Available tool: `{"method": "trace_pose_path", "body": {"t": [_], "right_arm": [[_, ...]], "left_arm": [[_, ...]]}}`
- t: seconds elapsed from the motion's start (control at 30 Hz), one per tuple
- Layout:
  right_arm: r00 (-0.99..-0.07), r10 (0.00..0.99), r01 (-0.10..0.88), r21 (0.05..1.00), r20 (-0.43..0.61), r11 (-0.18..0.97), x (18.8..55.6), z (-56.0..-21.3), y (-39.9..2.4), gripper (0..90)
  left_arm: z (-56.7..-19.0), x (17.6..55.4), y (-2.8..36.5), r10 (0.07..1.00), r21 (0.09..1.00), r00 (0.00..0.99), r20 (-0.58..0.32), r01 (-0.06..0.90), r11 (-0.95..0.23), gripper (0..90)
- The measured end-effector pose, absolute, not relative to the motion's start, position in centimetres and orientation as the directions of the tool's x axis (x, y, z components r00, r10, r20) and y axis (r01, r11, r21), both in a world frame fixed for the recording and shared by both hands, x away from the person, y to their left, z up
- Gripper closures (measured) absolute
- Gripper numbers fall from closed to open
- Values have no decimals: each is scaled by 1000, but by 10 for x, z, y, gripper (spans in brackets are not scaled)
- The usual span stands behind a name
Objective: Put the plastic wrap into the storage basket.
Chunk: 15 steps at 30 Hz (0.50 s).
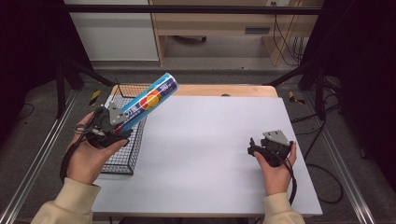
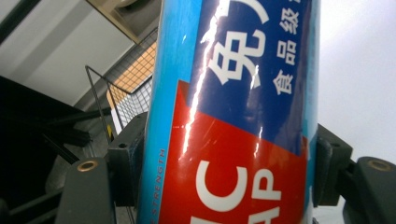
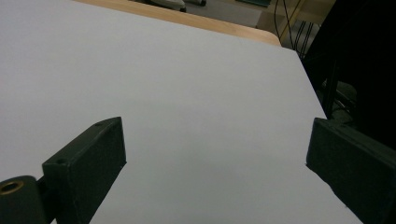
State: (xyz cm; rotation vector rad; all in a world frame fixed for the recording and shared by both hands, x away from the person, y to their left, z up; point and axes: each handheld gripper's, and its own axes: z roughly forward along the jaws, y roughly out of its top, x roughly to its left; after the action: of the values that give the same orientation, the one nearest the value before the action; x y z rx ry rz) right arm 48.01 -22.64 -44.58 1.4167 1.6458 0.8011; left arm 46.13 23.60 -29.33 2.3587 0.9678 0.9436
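A long blue tube (image 1: 148,100) with a red and orange label is held tilted above the wire basket (image 1: 122,161) at the table's left. My left gripper (image 1: 117,126) is shut on its lower end. In the left gripper view the tube (image 2: 233,116) stands between both jaws, which press its sides. My right gripper (image 1: 253,148) rests low over the white sheet (image 1: 205,149) at the right, open. In the right gripper view, only bare sheet (image 3: 187,93) lies between its spread fingers (image 3: 88,163).
The wire basket (image 2: 126,93) sits at the table's left edge, partly under the tube. The wooden table edge (image 1: 224,89) shows beyond the white sheet. Black frame poles and cables stand on the floor around the table.
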Motion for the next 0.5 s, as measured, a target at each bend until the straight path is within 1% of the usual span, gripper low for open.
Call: {"method": "trace_pose_path", "body": {"t": [0.07,0.1,0.23,0.33,0.5], "right_arm": [[-50,984,477,862,-172,175,482,-447,-226,52],[-49,984,478,861,-173,175,482,-447,-225,51],[-50,984,467,867,-168,172,481,-445,-225,52],[-40,987,461,873,-158,159,481,-445,-226,55],[-56,988,454,878,-142,152,483,-443,-227,55]], "left_arm": [[-295,464,238,731,582,526,435,455,-674,301],[-296,466,240,741,579,524,420,474,-663,301],[-305,473,238,755,572,512,409,501,-649,303],[-310,477,238,744,538,525,413,519,-665,303],[-316,478,238,747,506,517,418,551,-664,304]]}}
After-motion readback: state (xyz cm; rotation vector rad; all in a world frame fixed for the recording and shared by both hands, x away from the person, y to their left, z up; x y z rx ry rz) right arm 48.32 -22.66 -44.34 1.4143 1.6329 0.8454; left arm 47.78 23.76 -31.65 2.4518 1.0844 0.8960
